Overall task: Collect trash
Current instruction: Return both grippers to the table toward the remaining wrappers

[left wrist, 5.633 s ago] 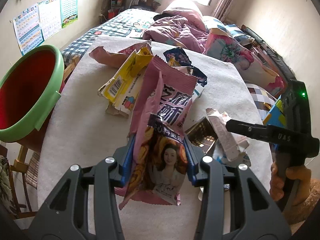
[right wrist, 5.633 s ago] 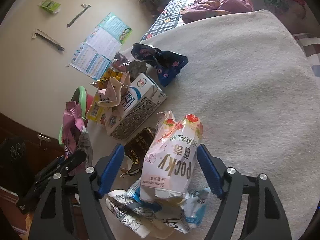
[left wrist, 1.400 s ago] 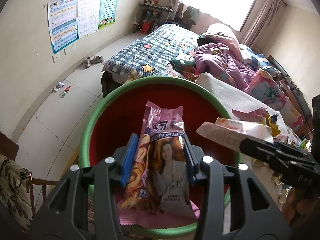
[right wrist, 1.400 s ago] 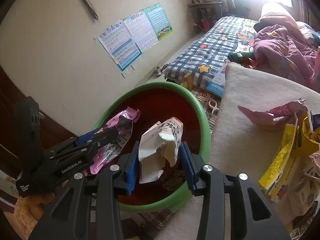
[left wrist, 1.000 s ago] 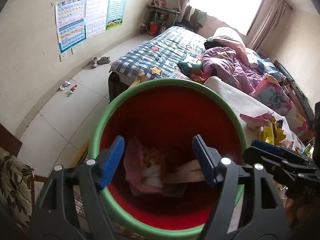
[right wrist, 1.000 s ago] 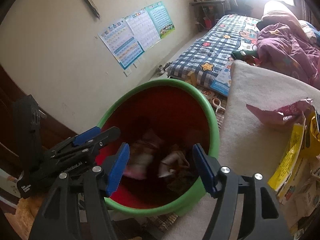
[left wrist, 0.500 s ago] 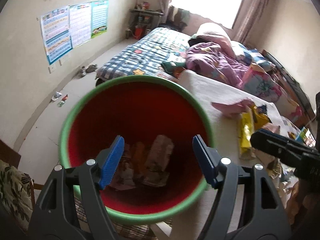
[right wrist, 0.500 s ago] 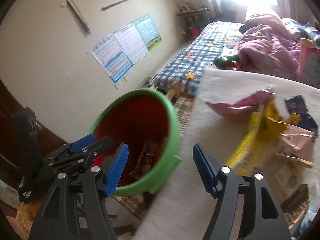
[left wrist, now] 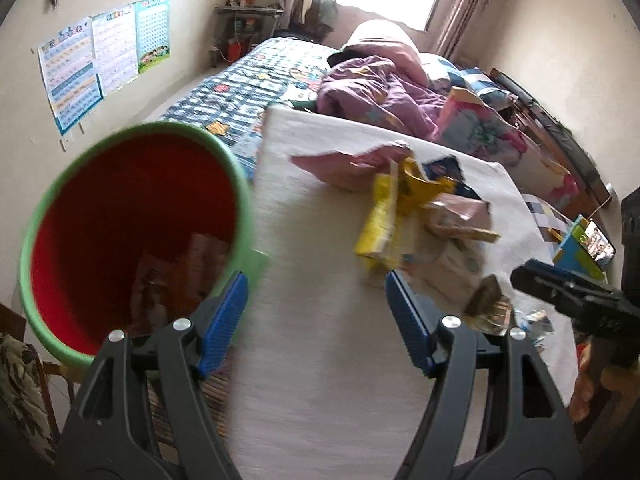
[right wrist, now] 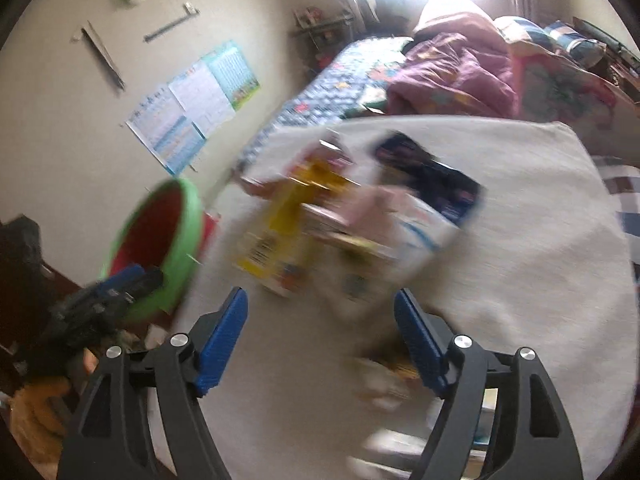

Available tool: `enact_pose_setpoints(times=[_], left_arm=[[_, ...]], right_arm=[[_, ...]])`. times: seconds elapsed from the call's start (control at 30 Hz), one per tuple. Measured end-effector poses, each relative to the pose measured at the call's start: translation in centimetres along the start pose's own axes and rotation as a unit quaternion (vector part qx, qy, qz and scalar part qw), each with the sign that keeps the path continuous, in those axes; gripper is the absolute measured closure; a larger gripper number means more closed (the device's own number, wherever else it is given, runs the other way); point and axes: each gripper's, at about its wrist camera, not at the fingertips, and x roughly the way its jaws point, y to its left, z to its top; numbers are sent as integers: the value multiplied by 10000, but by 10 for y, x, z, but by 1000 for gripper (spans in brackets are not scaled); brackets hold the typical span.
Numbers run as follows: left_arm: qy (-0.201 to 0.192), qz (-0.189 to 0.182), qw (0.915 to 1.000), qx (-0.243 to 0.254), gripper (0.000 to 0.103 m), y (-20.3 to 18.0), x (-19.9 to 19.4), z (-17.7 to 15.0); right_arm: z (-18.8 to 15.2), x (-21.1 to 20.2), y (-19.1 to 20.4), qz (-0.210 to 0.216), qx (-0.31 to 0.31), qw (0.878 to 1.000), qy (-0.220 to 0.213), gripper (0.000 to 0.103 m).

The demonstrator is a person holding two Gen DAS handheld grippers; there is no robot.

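Note:
A red bin with a green rim (left wrist: 132, 216) stands at the table's left edge and holds dropped wrappers (left wrist: 180, 276). It also shows in the right wrist view (right wrist: 160, 248). A pile of trash lies on the white table: a yellow packet (left wrist: 384, 216), a pink wrapper (left wrist: 344, 164), a dark blue wrapper (right wrist: 432, 178) and a white carton (right wrist: 416, 232). My left gripper (left wrist: 316, 320) is open and empty over the table beside the bin. My right gripper (right wrist: 320, 336) is open and empty, near the pile. The right wrist view is blurred.
A bed with a checked cover (left wrist: 248, 88) and purple bedding (left wrist: 380, 92) lies behind the table. Posters (left wrist: 100, 56) hang on the left wall. A chair (left wrist: 24, 384) stands below the bin. Small scraps (left wrist: 492, 308) lie near the table's right front.
Both grippers let go of their wrappers into the bin about a second ago. Both have since swung right, away from the bin and toward the trash pile on the table.

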Motion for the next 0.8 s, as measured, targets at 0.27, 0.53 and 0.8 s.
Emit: enact_pose_setpoints(times=[0.27, 0.53, 0.8], left_arm=[[134, 10, 9997, -214, 35, -55, 18, -18], [152, 80, 9991, -376, 35, -96, 27, -24], [22, 20, 9984, -569, 35, -125, 40, -1]], right_arm=[[-31, -16, -83, -241, -19, 9983, 527, 30], [-60, -2, -105, 317, -56, 9941, 1033, 30], [-52, -9, -123, 744, 39, 9935, 863, 66]])
